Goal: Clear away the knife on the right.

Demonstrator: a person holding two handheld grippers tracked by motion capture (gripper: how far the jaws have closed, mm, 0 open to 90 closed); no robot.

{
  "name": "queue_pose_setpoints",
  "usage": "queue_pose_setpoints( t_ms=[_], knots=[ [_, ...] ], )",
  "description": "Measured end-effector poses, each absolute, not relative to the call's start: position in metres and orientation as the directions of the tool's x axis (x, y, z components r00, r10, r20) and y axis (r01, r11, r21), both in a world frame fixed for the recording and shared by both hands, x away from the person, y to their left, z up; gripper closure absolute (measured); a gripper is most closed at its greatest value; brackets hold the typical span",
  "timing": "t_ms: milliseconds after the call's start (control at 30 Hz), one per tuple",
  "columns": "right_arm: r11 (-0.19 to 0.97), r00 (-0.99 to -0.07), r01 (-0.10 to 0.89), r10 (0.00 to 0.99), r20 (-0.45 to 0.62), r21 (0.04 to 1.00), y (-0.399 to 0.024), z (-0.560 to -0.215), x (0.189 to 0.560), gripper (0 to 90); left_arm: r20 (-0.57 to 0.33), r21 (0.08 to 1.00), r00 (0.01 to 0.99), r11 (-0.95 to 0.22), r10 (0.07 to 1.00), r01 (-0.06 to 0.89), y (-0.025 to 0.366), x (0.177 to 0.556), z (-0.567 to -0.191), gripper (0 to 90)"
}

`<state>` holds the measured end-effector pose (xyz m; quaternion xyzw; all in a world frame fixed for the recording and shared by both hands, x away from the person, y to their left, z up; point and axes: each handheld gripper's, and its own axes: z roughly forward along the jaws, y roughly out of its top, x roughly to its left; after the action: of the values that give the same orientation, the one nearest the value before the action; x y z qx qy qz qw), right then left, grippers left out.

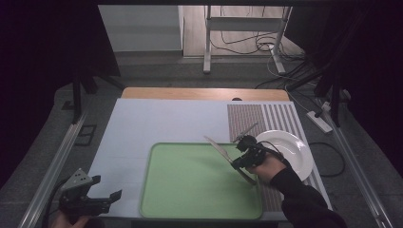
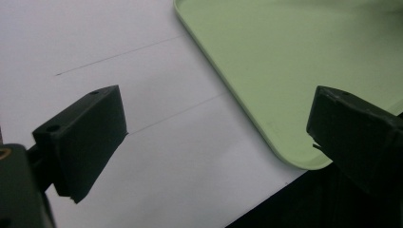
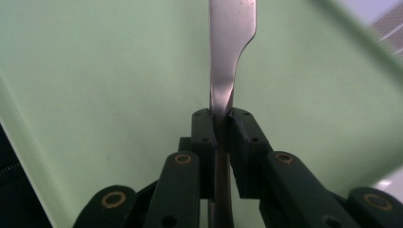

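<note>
A silver table knife [image 1: 216,145] hangs tilted over the right part of the green tray [image 1: 190,190]. My right gripper [image 1: 237,163] is shut on its handle. In the right gripper view the pads [image 3: 204,126] pinch the knife [image 3: 230,42] just below the blade, which points away over the tray [image 3: 95,71]. My left gripper [image 1: 107,186] sits low at the table's front left corner, open, with nothing between its fingers. In the left gripper view the wide-apart jaws frame white tabletop and the tray's rounded corner [image 2: 294,156].
A white plate [image 1: 292,149] rests on a striped placemat [image 1: 280,118] at the right, just behind my right hand. A thin fork-like utensil [image 1: 245,131] lies on the mat near the tray's far right corner. White tabletop [image 1: 157,123] stretches behind the tray.
</note>
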<state>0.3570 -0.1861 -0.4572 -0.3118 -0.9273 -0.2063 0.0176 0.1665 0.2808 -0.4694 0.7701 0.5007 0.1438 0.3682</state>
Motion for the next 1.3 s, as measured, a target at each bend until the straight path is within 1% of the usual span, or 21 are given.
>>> queue_pose_setpoints(
  t_ms=[133, 267, 333, 367, 400, 467, 533, 600, 733, 833, 900, 1033, 1133, 1300],
  knots=[
    [0.744, -0.802, 0.595, 0.572, 0.171, 0.305, -0.181, -0.477, 0.352, 81.1, -0.147, 0.711, 0.458, -0.228, 0.877, 0.665, 0.281, 0.166, -0.469, 5.8],
    [0.776, -0.813, 0.582, 0.545, 0.206, 0.244, -0.175, -0.491, 0.349, 80.1, -0.147, 0.711, 0.459, -0.229, 0.876, 0.665, 0.281, 0.166, -0.469, 5.8],
    [0.772, -0.820, 0.572, 0.539, 0.192, 0.278, -0.174, -0.488, 0.350, 76.2, -0.147, 0.711, 0.459, -0.230, 0.876, 0.665, 0.281, 0.167, -0.469, 5.8],
    [0.772, -0.830, 0.558, 0.526, 0.188, 0.303, -0.174, -0.484, 0.352, 77.4, -0.147, 0.710, 0.459, -0.229, 0.876, 0.665, 0.281, 0.167, -0.470, 5.8],
    [0.779, -0.845, 0.534, 0.504, 0.178, 0.329, -0.173, -0.480, 0.353, 82.5, -0.147, 0.710, 0.459, -0.229, 0.876, 0.666, 0.281, 0.167, -0.470, 5.8],
    [0.785, -0.879, 0.474, 0.452, 0.155, 0.398, -0.169, -0.474, 0.355, 90.0, -0.146, 0.710, 0.459, -0.231, 0.876, 0.665, 0.281, 0.167, -0.470, 5.9],
    [0.782, -0.897, 0.437, 0.413, 0.155, 0.445, -0.159, -0.475, 0.355, 90.0, -0.145, 0.709, 0.460, -0.232, 0.876, 0.665, 0.280, 0.167, -0.470, 5.8],
    [0.796, -0.912, 0.407, 0.382, 0.150, 0.448, -0.144, -0.481, 0.355, 90.0, -0.145, 0.709, 0.459, -0.232, 0.876, 0.666, 0.280, 0.167, -0.470, 5.8],
    [0.826, -0.934, 0.345, 0.350, 0.075, 0.447, -0.120, -0.494, 0.353, 90.0, -0.146, 0.710, 0.459, -0.230, 0.876, 0.665, 0.281, 0.167, -0.470, 5.8],
    [0.855, -0.937, 0.321, 0.348, 0.009, 0.407, -0.114, -0.502, 0.355, 90.0, -0.147, 0.711, 0.461, -0.230, 0.875, 0.665, 0.281, 0.166, -0.470, 5.8],
    [0.843, -0.928, 0.349, 0.370, 0.028, 0.410, -0.117, -0.504, 0.359, 90.0, -0.146, 0.711, 0.461, -0.231, 0.875, 0.665, 0.281, 0.166, -0.470, 5.8],
    [0.836, -0.910, 0.387, 0.415, 0.013, 0.390, -0.128, -0.502, 0.366, 90.0, -0.146, 0.710, 0.461, -0.232, 0.875, 0.665, 0.281, 0.167, -0.470, 5.8],
    [0.819, -0.892, 0.426, 0.452, 0.025, 0.385, -0.138, -0.501, 0.372, 90.0, -0.145, 0.711, 0.462, -0.233, 0.875, 0.664, 0.281, 0.167, -0.470, 5.9],
    [0.802, -0.878, 0.459, 0.476, 0.055, 0.382, -0.154, -0.501, 0.376, 90.0, -0.147, 0.711, 0.461, -0.231, 0.875, 0.664, 0.281, 0.167, -0.470, 5.8]
  ],
)
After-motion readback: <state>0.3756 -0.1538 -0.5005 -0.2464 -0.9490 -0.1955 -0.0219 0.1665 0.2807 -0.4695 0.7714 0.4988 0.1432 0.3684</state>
